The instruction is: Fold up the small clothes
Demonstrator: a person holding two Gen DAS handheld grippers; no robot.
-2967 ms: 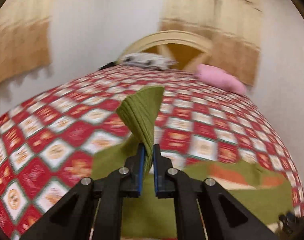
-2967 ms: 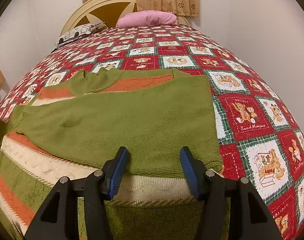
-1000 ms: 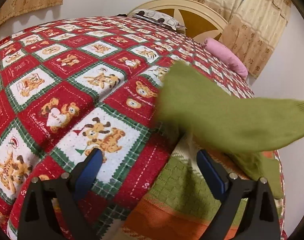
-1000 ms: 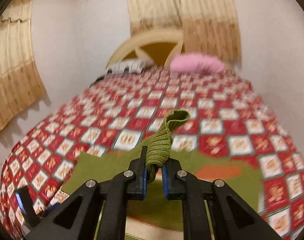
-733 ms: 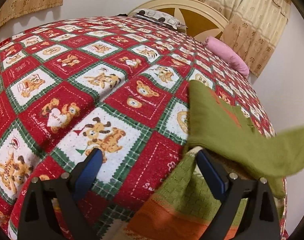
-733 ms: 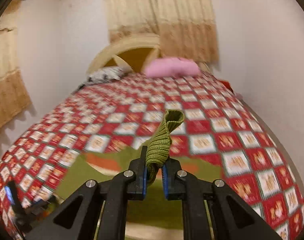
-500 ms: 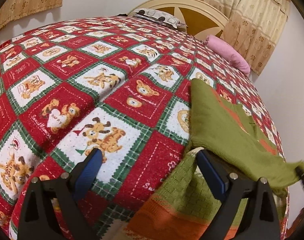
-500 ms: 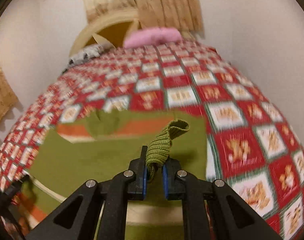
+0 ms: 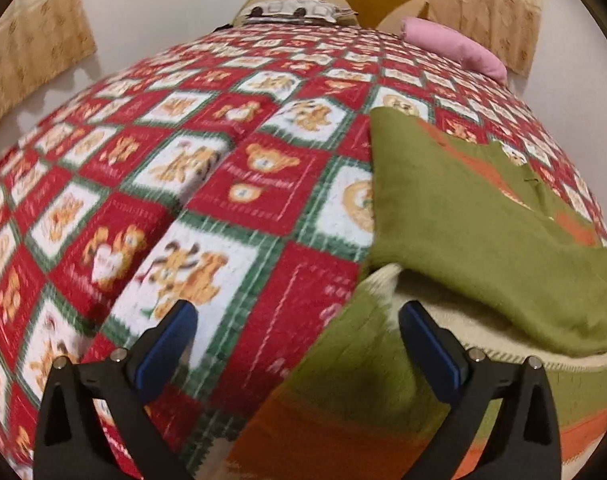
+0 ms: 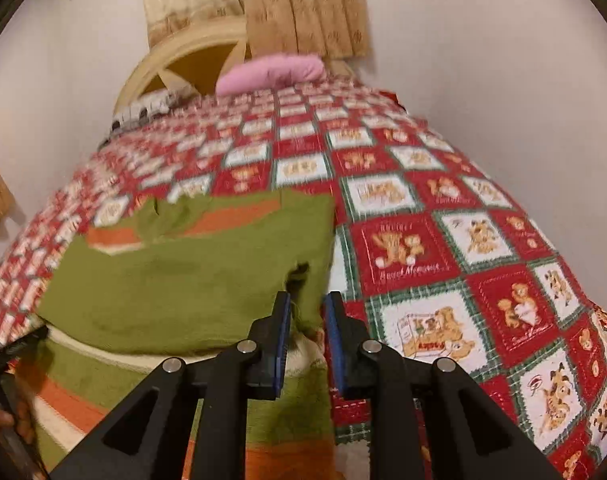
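Observation:
A green sweater (image 9: 463, 220) with cream and orange stripes lies on the bedspread (image 9: 223, 200), its sleeves folded across the body. My left gripper (image 9: 297, 344) hangs over the sweater's left edge. Its jaws are opening, spread wide, and grip nothing. In the right wrist view the sweater (image 10: 183, 280) lies ahead and to the left. My right gripper (image 10: 308, 320) is low over its right edge. These jaws are opening too, and the green sleeve cuff (image 10: 303, 276) sags loosely between the blue pads (image 10: 282, 332), which stand apart from it.
The red, green and white bear-print bedspread (image 10: 443, 240) stretches on all sides of the sweater. A pink pillow (image 10: 271, 72) and a patterned pillow (image 10: 151, 108) lie by the cream headboard (image 10: 175, 64). A white wall runs close along the bed's right side.
My right gripper came down and carried the sleeve across the sweater's body; the cuff, gripped upright before, now droops between parted pads. The left view has swung and rolled.

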